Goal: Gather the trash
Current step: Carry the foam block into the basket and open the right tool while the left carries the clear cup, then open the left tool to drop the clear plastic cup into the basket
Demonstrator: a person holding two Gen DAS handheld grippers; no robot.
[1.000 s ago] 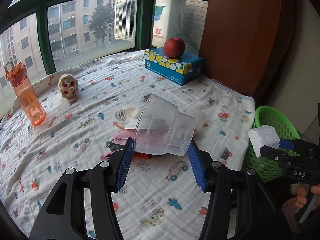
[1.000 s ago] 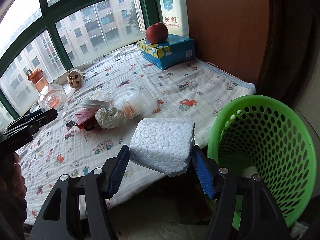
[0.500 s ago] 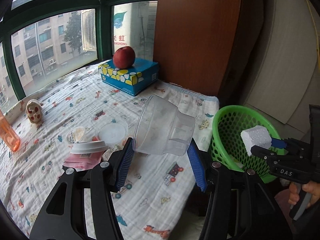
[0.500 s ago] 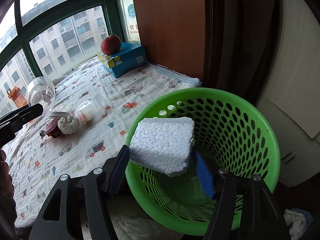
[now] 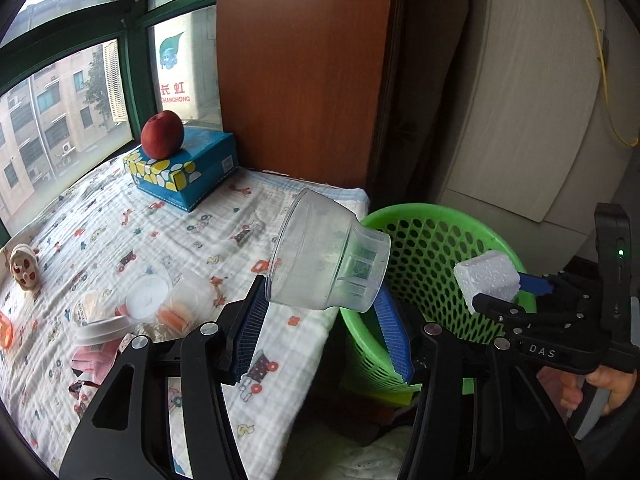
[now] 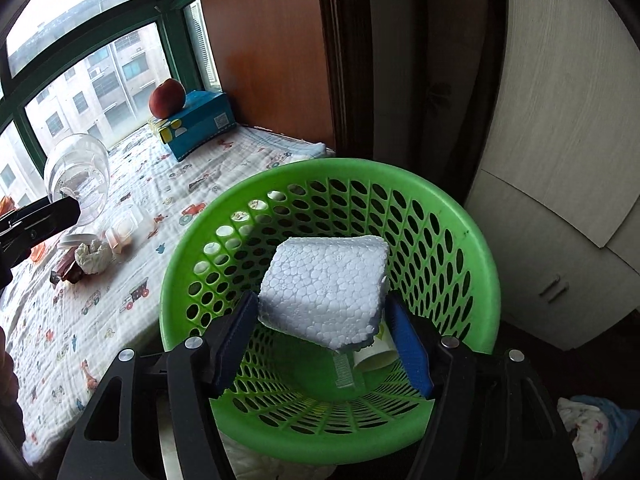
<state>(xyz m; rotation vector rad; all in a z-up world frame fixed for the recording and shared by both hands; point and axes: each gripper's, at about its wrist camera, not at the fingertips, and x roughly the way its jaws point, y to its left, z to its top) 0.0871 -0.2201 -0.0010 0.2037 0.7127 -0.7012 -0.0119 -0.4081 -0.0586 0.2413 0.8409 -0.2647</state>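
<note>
Trash is mid-delivery: left gripper [image 5: 322, 322] fingers pinch a clear plastic cup [image 5: 328, 256] beside the green basket [image 6: 476, 240], while right gripper [image 6: 324, 338], fingers just loosening around the foam block [image 6: 324, 290] over its mouth, needs only wider spreading.

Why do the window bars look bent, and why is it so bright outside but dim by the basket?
Left wrist view: the fisheye lens bows the window frame; daylight washes out the panes, leaving the green basket in shade. Right wrist view: the same curving, black corners, sharp foam block, and a dull reflection on the wooden panel.
</note>
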